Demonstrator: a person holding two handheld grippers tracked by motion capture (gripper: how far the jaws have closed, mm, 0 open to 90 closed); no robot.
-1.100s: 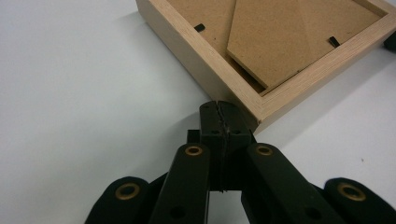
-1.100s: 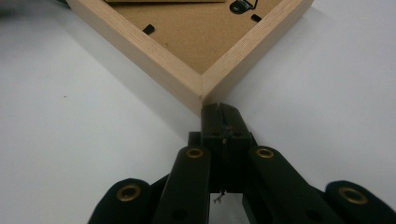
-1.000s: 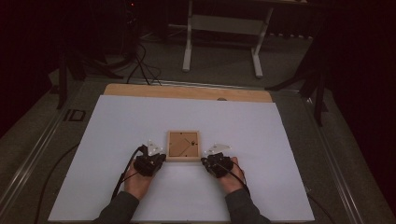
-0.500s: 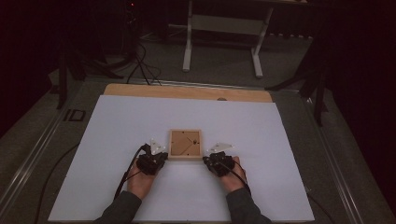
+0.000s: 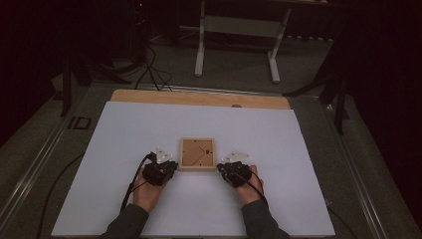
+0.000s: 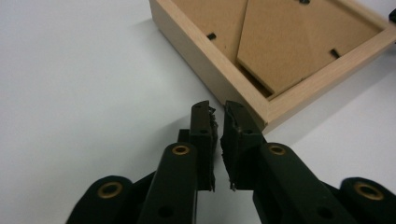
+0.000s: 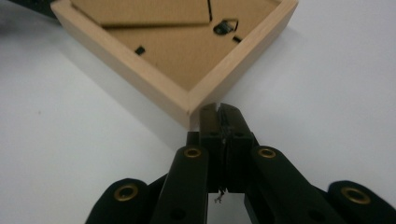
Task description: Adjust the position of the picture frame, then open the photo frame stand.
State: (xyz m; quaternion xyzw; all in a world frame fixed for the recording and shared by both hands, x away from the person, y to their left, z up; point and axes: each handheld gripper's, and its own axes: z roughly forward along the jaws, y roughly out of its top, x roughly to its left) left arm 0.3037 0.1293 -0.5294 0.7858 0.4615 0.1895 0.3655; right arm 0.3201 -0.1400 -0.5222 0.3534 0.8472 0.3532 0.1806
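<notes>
Frame (image 5: 197,154) lies face-down mid-worktop; left gripper (image 6: 217,122) jaws just parted slightly, empty; right gripper (image 7: 219,122) jaws pressed together.

The left gripper (image 6: 217,112) lies low over the white table (image 6: 79,84), its two black jaws parted by a narrow slit with nothing between them; they have just been opening. Their tips sit just beside the near corner of a wooden frame (image 6: 210,65), which lies face down. Its brown backing board (image 6: 299,42) shows small black clips (image 6: 334,53) at the edges.
</notes>
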